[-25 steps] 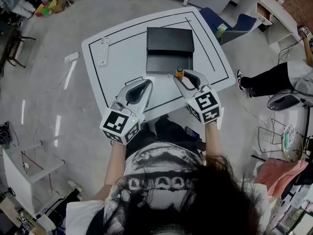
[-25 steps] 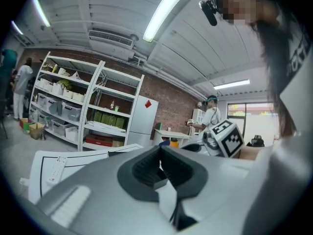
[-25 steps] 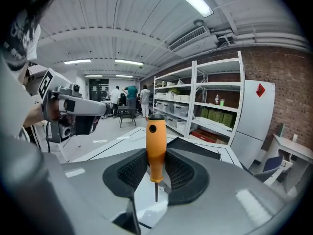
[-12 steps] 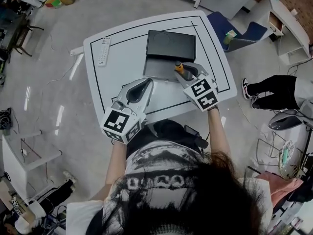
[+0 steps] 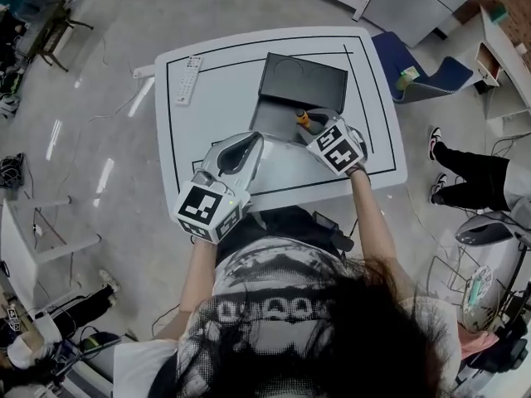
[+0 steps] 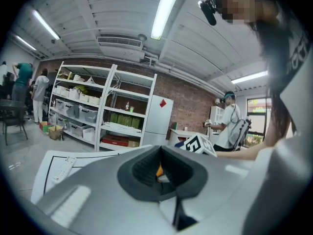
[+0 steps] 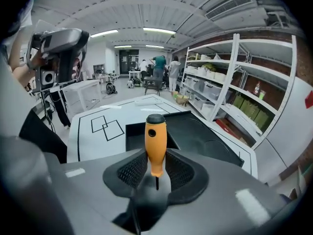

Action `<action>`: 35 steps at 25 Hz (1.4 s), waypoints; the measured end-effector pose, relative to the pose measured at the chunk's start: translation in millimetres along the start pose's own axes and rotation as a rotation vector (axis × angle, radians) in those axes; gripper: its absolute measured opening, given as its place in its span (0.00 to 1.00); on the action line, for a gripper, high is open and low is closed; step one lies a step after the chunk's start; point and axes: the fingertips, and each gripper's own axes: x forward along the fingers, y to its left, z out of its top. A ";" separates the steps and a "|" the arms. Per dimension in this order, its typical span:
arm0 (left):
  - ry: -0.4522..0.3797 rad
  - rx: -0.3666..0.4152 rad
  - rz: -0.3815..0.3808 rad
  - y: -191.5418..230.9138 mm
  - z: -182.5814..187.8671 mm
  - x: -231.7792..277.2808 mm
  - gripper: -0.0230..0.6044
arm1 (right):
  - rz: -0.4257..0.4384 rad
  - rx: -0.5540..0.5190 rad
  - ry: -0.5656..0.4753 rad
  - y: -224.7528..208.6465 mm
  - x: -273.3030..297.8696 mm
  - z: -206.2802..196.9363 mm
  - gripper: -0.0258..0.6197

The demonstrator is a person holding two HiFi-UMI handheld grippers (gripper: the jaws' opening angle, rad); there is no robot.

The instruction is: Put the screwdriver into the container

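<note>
White table (image 5: 207, 106) with a black border line occupies the middle of a workshop floor. A black rectangular container (image 5: 303, 80) lies open near the far edge, towards the far right corner. A white remote control (image 5: 188, 80) lies by the far left corner; its key print is too small to read. The only legible marking is the black-and-white square pattern on the marker cube (image 5: 336, 148).

Right gripper (image 7: 155, 170): jaws spread wide, pinching the orange-handled, black-capped screwdriver (image 7: 155, 141) upright, handle up, over the container's near edge. Only a short length of shaft shows below the handle.

Left gripper (image 6: 160, 168): pads practically together, nothing between them, held above the near edge.
</note>
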 end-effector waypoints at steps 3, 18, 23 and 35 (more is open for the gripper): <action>-0.002 0.000 0.027 4.2 0.1 2.7 0.04 | 0.049 0.006 0.026 2.4 17.9 -5.7 0.22; 0.020 -0.023 0.118 21.6 -9.0 6.4 0.04 | 0.117 0.056 0.182 7.0 85.5 -35.3 0.22; 0.025 -0.027 0.126 20.2 -12.3 10.6 0.04 | 0.100 0.086 0.234 2.4 93.5 -41.3 0.21; 0.033 -0.045 0.162 14.5 -21.1 3.8 0.04 | 0.098 0.210 0.134 -1.2 78.8 -28.9 0.27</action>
